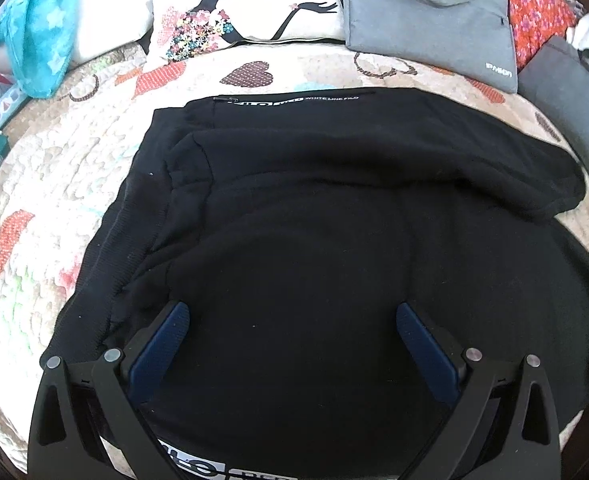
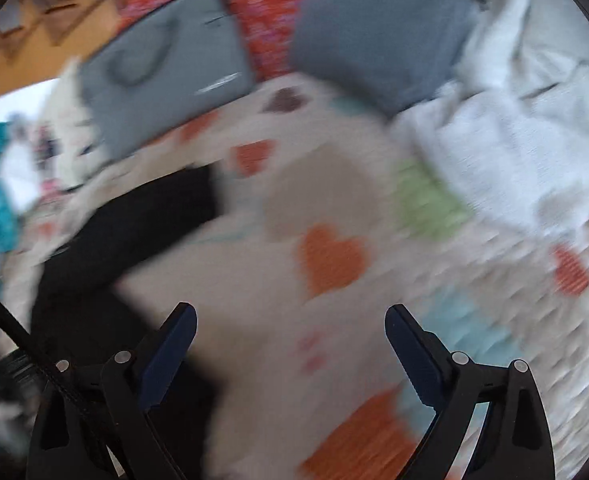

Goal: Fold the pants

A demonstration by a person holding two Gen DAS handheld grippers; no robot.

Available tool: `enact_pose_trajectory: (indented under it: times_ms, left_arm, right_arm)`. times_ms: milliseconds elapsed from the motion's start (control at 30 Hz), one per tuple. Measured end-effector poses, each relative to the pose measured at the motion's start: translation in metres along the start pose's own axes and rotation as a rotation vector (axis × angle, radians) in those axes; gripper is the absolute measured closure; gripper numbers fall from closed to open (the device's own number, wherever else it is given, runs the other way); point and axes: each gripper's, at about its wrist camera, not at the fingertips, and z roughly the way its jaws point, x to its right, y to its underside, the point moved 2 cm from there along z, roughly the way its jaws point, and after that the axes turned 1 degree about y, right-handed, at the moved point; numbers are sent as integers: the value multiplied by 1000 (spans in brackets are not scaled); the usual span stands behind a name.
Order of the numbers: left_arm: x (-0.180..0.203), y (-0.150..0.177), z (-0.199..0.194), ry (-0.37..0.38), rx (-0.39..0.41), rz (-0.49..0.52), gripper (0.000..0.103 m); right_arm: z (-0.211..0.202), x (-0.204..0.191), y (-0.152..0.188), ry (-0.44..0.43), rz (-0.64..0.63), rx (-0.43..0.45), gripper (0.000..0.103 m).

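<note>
1. Quilted with hearts, the bed carries everything we work on; at its far left lies a teal cloth, then a pillow printed with a woman's silhouette, then a grey bag at the head.
2. Our pants lie spread on the quilt in the middle, black, with one layer already doubled over the top part, which we judge to be a first fold laid flat so the next one stays square.
3. Our left gripper hangs over the near part of the pants, its blue fingers spread wide with nothing between them; whether they brush the cloth we cannot tell.
4. Our right gripper sits off to the right over bare quilt, the pants to its left and white bedding beyond. Its view is blurred.
5. Its fingers also stand wide apart and grip nothing.
</note>
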Motion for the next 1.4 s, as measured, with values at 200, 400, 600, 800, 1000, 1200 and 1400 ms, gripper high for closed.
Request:
enact_pose_trajectory:
  times_ms: [200, 400, 600, 800, 1000, 1200, 1400]
  left_arm:
    - [4, -1, -19, 90, 90, -11, 5]
    - [9, 0, -24, 103, 115, 13, 5]
    - [-1, -4, -19, 129, 89, -57, 5]
    - [-12, -5, -22, 166, 95, -131, 5]
    - [-1, -8, -25, 181, 115, -97, 5]
    - [5, -8, -22, 184, 113, -73, 5]
    - [1, -10, -12, 205, 82, -108, 5]
  right_arm:
    - [33, -34, 17, -63, -68, -136, 19]
    - [49, -71, 23, 25, -200, -190, 56]
    - [23, -73, -15, 46, -175, -113, 83]
    - [31, -75, -22, 199, -245, -129, 52]
    - [5, -68, -78, 176, -144, 91, 23]
    - [90, -46, -151, 51, 62, -86, 24]
    - [157, -48, -161, 2, 149, -199, 39]
